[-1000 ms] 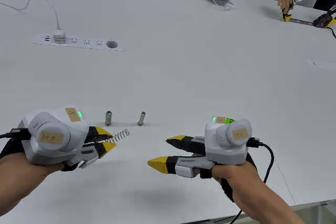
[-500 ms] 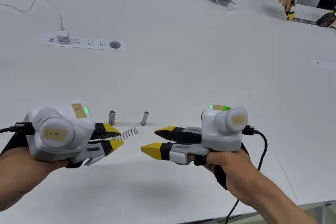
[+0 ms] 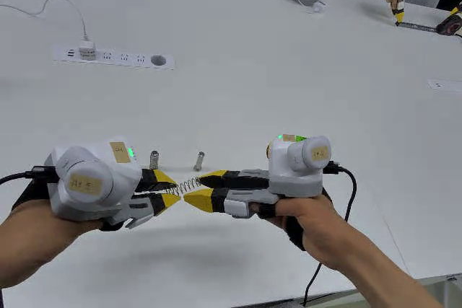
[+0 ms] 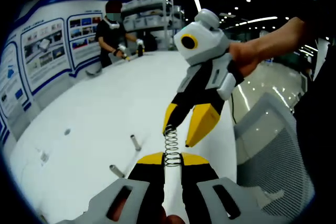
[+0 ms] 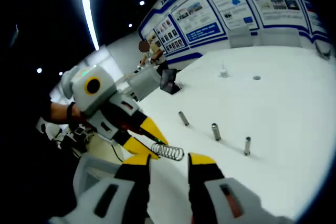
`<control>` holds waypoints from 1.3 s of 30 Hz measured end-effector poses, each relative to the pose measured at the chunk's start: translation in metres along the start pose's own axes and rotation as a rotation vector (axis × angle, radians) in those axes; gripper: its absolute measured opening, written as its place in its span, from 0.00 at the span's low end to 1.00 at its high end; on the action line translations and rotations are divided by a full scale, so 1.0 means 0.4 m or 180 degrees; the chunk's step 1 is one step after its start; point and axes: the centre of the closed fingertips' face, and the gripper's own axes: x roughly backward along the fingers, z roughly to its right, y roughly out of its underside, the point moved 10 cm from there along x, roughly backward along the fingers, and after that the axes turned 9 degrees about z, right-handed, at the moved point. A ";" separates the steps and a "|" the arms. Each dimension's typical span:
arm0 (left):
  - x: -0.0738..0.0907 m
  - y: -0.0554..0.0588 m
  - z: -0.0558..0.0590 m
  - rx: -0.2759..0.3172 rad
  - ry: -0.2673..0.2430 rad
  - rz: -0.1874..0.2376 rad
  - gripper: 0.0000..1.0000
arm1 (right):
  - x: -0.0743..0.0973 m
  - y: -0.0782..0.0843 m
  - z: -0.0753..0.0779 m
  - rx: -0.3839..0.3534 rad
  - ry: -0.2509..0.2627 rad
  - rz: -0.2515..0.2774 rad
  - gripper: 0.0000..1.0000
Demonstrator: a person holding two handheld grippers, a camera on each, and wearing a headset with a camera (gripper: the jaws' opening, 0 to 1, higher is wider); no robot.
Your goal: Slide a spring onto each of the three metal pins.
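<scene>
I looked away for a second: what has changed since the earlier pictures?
The right hand-held gripper moved left; its open jaws now flank the free end of the spring. The left hand-held gripper stays shut on the spring, and the pins stand where they were.

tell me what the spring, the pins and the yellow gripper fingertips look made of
Spring: thin bare steel wire by its look, silver-grey open coils with small glints.
Pins: probably machined metal, dull grey cylinders with a lighter sheen along the side.
Fingertips: matt yellow caps on black fingers, likely plastic or rubber; the look leaves it open.
</scene>
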 end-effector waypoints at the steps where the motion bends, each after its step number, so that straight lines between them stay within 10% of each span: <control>1: -0.001 -0.001 0.000 0.0006 0.0014 0.0008 0.11 | -0.001 -0.001 0.000 -0.0020 -0.0014 0.0008 0.28; 27: -0.015 -0.001 -0.004 0.0108 0.0097 0.0051 0.10 | 0.003 -0.040 -0.001 -0.0024 -0.0159 0.0017 0.13; 39: -0.034 -0.016 -0.001 0.0209 0.0157 0.0188 0.10 | 0.013 -0.085 -0.009 0.0431 -0.0310 -0.0365 0.12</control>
